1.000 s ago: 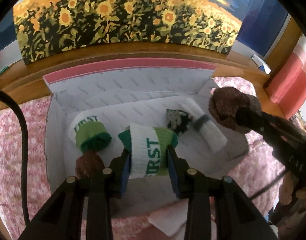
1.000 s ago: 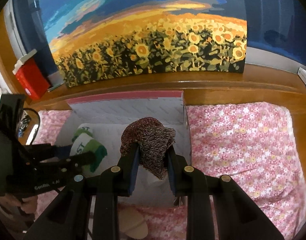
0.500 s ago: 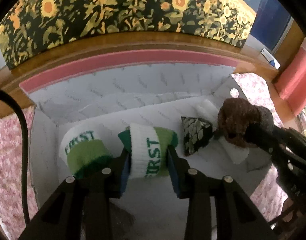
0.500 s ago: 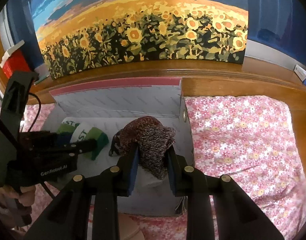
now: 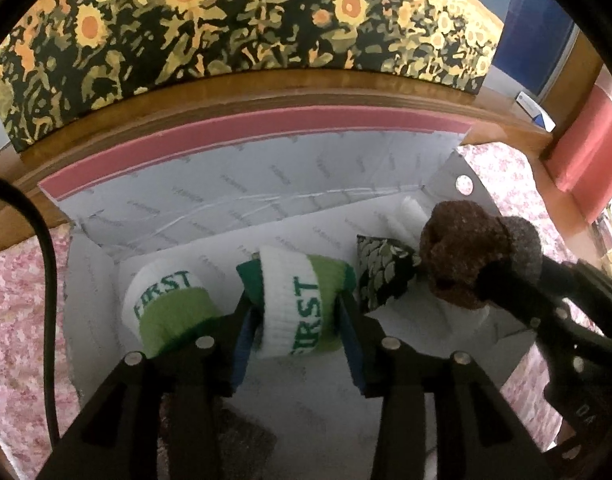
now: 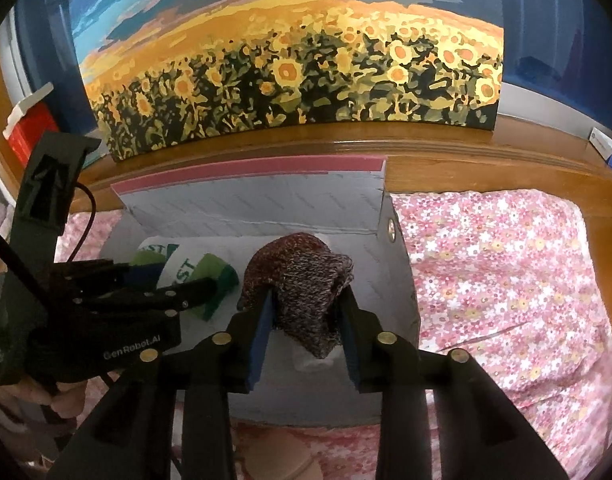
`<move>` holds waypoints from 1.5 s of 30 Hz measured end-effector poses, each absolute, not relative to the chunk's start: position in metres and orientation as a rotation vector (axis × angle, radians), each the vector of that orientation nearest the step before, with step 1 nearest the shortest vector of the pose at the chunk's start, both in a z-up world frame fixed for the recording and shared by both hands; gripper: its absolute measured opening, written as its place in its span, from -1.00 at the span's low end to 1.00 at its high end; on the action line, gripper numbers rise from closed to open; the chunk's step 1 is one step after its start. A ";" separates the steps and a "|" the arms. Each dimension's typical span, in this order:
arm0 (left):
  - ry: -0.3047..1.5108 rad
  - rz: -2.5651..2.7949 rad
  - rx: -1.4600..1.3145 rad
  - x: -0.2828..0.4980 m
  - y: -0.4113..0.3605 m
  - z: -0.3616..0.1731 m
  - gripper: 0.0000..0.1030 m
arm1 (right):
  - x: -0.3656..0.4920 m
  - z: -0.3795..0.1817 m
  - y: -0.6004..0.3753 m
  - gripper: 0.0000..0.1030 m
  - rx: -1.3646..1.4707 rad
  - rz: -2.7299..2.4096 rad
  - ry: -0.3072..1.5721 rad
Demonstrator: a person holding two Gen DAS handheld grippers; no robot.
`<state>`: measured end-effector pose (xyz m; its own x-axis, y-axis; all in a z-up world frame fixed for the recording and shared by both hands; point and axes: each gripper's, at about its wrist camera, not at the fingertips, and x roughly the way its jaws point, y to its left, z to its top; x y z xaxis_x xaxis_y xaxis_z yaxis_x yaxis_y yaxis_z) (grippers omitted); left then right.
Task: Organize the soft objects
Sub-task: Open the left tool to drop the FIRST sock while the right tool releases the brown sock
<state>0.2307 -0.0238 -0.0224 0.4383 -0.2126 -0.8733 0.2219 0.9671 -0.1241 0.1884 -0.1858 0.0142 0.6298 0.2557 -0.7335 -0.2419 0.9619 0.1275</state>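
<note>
The left gripper (image 5: pixel 298 316) sits lower inside the white box (image 5: pixel 266 184) than a second earlier, when it hung above the box floor. Its jaws have just been opening; the green-and-white rolled sock (image 5: pixel 302 300) remains between the pads, still touched on both sides. A matching rolled sock (image 5: pixel 166 300) lies just left of it, a leaf-patterned sock (image 5: pixel 382 272) just right.

The right gripper (image 6: pixel 308 312) has barely shifted. Its jaws have also been opening, with the brown knitted sock (image 6: pixel 302 280) still between the pads, over the box's right end.
</note>
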 end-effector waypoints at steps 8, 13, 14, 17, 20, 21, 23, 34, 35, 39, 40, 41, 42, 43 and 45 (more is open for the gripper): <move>1.075 -0.245 0.020 0.223 -0.018 -0.012 0.16 | 0.180 0.025 -0.185 -0.16 0.021 0.296 0.813; 1.058 -0.226 0.029 0.212 -0.011 -0.003 0.22 | 0.174 0.030 -0.183 -0.12 0.020 0.298 0.813; 1.054 -0.222 0.028 0.210 -0.009 -0.001 0.22 | 0.173 0.031 -0.182 -0.12 0.021 0.301 0.816; 1.048 -0.203 0.015 0.202 -0.001 0.004 0.22 | 0.170 0.033 -0.180 -0.12 0.021 0.308 0.815; 1.044 -0.192 0.000 0.196 0.004 0.009 0.22 | 0.165 0.036 -0.177 -0.12 0.022 0.313 0.806; 1.042 -0.189 -0.003 0.193 0.006 0.010 0.22 | 0.163 0.038 -0.176 -0.12 0.020 0.316 0.806; 1.031 -0.182 -0.005 0.185 0.009 0.016 0.22 | 0.160 0.040 -0.174 -0.12 0.007 0.317 0.806; 1.001 -0.138 -0.042 0.147 0.026 0.032 0.22 | 0.137 0.044 -0.165 -0.11 -0.050 0.346 0.824; 1.000 -0.135 -0.046 0.143 0.026 0.033 0.22 | 0.135 0.045 -0.165 -0.11 -0.050 0.349 0.823; 0.996 -0.118 -0.057 0.127 0.031 0.036 0.22 | 0.127 0.046 -0.165 -0.11 -0.062 0.357 0.830; 0.997 -0.113 -0.059 0.124 0.031 0.037 0.22 | 0.125 0.046 -0.165 -0.11 -0.066 0.358 0.831; 0.997 -0.110 -0.061 0.121 0.031 0.036 0.22 | 0.123 0.046 -0.165 -0.11 -0.070 0.358 0.832; 0.998 -0.107 -0.064 0.118 0.030 0.036 0.22 | 0.121 0.045 -0.165 -0.11 -0.073 0.360 0.835; 1.001 -0.103 -0.067 0.116 0.029 0.036 0.22 | 0.119 0.045 -0.166 -0.11 -0.075 0.362 0.838; 1.010 -0.100 -0.072 0.111 0.027 0.034 0.22 | 0.115 0.044 -0.166 -0.11 -0.078 0.366 0.842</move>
